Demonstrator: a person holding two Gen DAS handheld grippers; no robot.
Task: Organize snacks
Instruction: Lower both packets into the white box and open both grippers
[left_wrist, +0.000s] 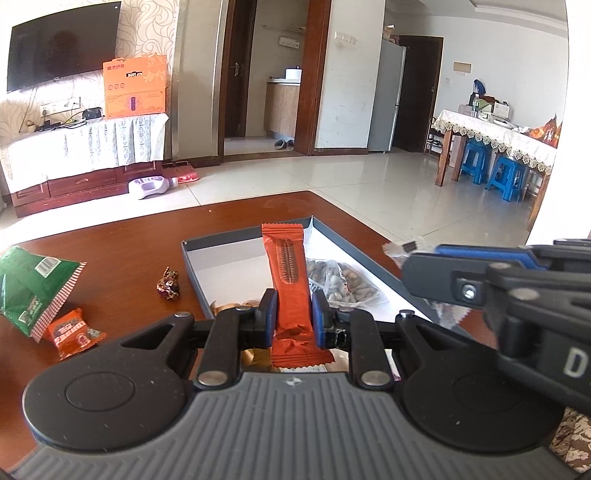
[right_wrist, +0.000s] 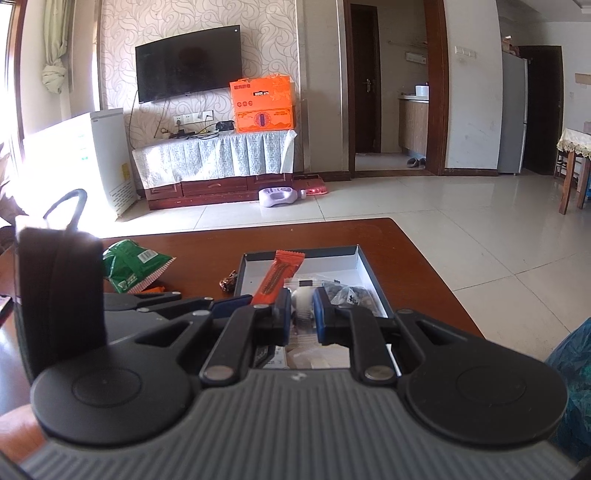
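Left gripper (left_wrist: 293, 317) clamps the orange snack bar (left_wrist: 290, 280) above the grey tray (left_wrist: 354, 243), apparently to drop it in; right gripper (right_wrist: 301, 312) pinches a clear packet (right_wrist: 303, 297)

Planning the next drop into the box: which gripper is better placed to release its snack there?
Left: the left gripper already clamps the orange bar over the box; the right gripper holds a clear packet.
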